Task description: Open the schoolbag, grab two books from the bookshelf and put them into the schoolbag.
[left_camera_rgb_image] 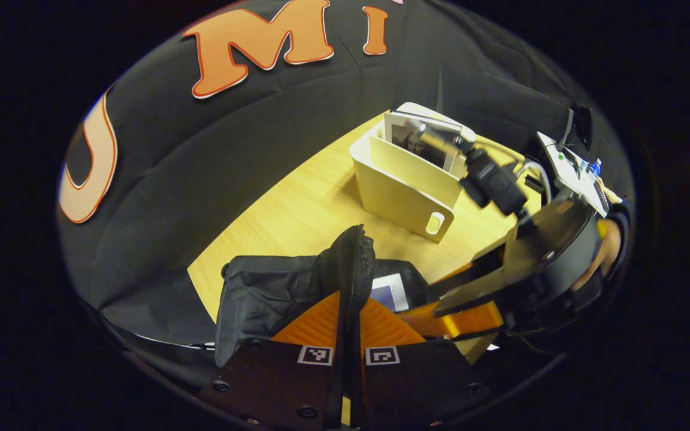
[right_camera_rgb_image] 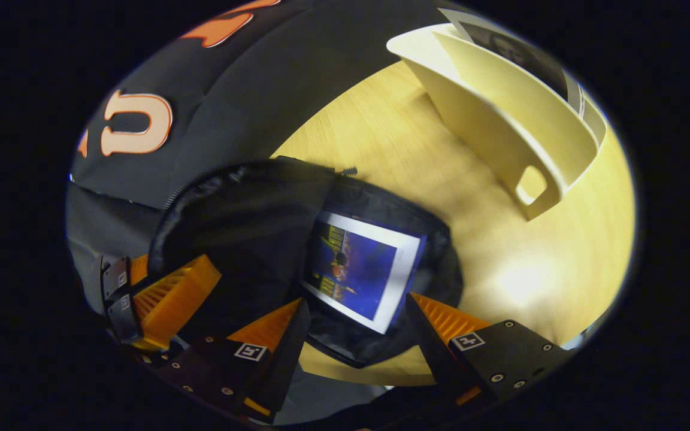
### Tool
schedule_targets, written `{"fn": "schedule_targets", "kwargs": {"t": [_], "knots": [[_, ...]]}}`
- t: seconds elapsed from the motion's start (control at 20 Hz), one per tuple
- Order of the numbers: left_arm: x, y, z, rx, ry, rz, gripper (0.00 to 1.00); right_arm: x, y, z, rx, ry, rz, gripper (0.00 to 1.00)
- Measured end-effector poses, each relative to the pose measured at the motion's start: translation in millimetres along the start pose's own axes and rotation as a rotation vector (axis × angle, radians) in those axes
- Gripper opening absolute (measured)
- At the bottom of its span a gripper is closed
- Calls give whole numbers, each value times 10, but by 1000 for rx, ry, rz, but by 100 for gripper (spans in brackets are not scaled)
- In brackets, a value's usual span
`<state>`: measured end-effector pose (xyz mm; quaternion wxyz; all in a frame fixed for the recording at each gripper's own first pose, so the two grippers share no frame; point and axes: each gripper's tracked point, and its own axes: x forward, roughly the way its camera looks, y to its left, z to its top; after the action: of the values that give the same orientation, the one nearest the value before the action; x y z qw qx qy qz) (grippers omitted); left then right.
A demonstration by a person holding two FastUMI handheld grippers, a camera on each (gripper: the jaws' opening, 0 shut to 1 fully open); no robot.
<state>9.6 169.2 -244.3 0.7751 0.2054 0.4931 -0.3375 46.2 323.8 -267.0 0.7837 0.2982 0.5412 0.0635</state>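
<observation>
The black schoolbag [left_camera_rgb_image: 261,293] lies on the wooden table with its mouth open. My left gripper [left_camera_rgb_image: 350,302] is shut on the bag's zipper flap [left_camera_rgb_image: 354,257] and holds it up. A book with a blue cover [right_camera_rgb_image: 360,269] lies inside the bag's opening, also seen as the blue book [left_camera_rgb_image: 390,290] in the left gripper view. My right gripper [right_camera_rgb_image: 356,305] hangs open just above that book, its jaws apart on either side of it and not touching it. The cream bookshelf [right_camera_rgb_image: 501,120] stands beyond, with one book [right_camera_rgb_image: 518,51] upright in it.
The wooden table [left_camera_rgb_image: 297,209] runs between the bag and the bookshelf [left_camera_rgb_image: 405,185]. The black cloth wall [left_camera_rgb_image: 201,167] borders the table's far and left sides. A hand [left_camera_rgb_image: 605,248] holds the right gripper [left_camera_rgb_image: 441,305] close beside the shelf.
</observation>
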Motion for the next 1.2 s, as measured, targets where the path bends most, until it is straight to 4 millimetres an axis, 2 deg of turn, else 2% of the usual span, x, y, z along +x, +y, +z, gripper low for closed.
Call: {"fn": "schedule_targets", "kwargs": {"t": [0.35, 0.5, 0.65, 0.95, 1.1, 1.2], "knots": [[21, -84, -67, -8, 33, 4, 6, -916, -483, 356, -160, 5, -86, 96], [67, -115, -77, -22, 50, 8, 6, -1281, -740, 585, -226, 5, -138, 96], [115, -151, -91, -43, 63, 13, 6, -1602, -898, 862, -284, -8, -169, 97], [211, -200, -161, -113, 92, 28, 6, -1880, -1207, 1352, -416, 16, -250, 98], [218, -213, -188, -149, 104, 38, 6, -1910, -1293, 1718, -451, 23, -272, 98], [239, -219, -199, -174, 115, 45, 6, -1846, -1323, 1944, -478, 31, -284, 98]]}}
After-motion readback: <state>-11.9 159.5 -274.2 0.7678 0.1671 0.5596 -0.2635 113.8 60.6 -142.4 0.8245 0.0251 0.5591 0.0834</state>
